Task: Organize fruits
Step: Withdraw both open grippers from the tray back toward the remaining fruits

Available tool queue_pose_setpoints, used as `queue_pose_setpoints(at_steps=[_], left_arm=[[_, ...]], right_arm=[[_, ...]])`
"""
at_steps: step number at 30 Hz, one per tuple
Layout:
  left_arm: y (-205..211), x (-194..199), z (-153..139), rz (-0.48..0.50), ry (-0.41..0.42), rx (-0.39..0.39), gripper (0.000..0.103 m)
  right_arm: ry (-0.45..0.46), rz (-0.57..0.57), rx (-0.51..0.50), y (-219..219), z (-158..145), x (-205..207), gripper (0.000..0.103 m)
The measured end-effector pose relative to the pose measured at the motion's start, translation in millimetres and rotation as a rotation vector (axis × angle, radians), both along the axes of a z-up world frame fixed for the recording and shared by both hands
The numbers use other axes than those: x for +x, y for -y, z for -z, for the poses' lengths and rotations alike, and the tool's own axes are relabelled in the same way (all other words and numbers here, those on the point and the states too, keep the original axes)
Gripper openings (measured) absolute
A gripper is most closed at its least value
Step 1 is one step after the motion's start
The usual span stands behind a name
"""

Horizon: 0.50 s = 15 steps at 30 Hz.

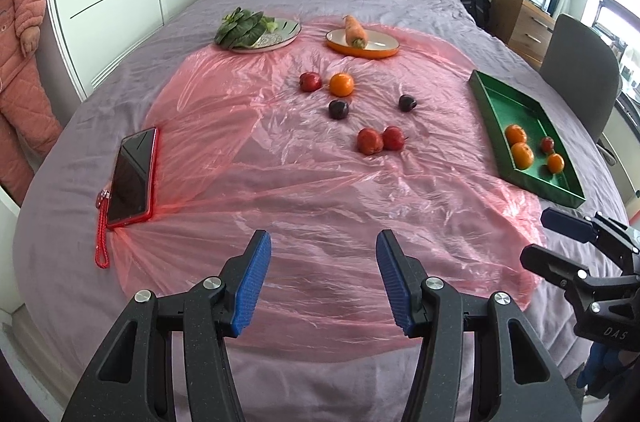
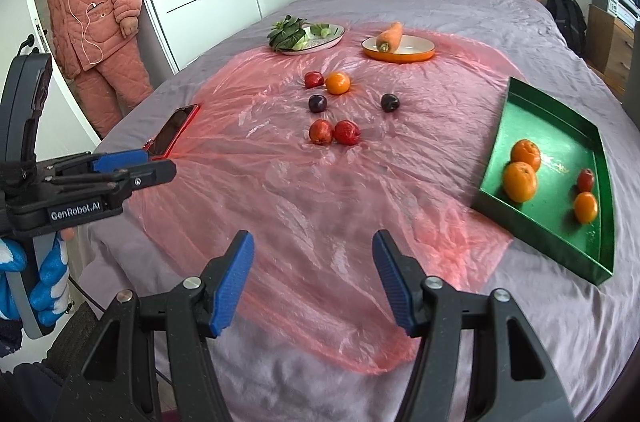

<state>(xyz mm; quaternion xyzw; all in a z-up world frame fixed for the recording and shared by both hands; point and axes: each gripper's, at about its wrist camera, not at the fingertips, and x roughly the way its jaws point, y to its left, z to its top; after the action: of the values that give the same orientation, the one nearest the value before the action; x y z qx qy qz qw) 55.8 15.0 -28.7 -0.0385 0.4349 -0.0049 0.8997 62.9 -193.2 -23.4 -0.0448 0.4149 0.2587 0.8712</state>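
Loose fruit lies on a pink plastic sheet (image 1: 256, 158) on the bed: an orange (image 1: 341, 84), a red apple (image 1: 310, 81), two dark plums (image 1: 339, 109) (image 1: 407, 102) and a pair of red apples (image 1: 370, 141) (image 1: 394, 138). A green tray (image 1: 486, 110) at the right holds three oranges and a small red apple (image 2: 585, 180). My left gripper (image 1: 323, 280) hovers open over the sheet's near part, nothing between its blue pads. My right gripper (image 2: 313, 280) is also open and empty, short of the fruit and left of the tray (image 2: 500, 138).
A phone in a red case (image 1: 132, 178) lies at the sheet's left edge. At the back stand a plate of leafy greens (image 1: 260, 32) and an orange dish with a carrot (image 1: 362, 40). A person in pink quilted clothes (image 2: 96, 18) stands by the wardrobe. A grey chair (image 1: 576, 70) is beside the bed.
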Motion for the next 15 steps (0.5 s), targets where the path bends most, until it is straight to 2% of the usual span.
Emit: queue_pose_setpoints(at_steps=[15], left_arm=[[0, 37, 7, 0.011, -0.018, 0.01, 0.049]], right_arm=[[0.013, -0.071, -0.019, -15, 0, 59, 0.103]])
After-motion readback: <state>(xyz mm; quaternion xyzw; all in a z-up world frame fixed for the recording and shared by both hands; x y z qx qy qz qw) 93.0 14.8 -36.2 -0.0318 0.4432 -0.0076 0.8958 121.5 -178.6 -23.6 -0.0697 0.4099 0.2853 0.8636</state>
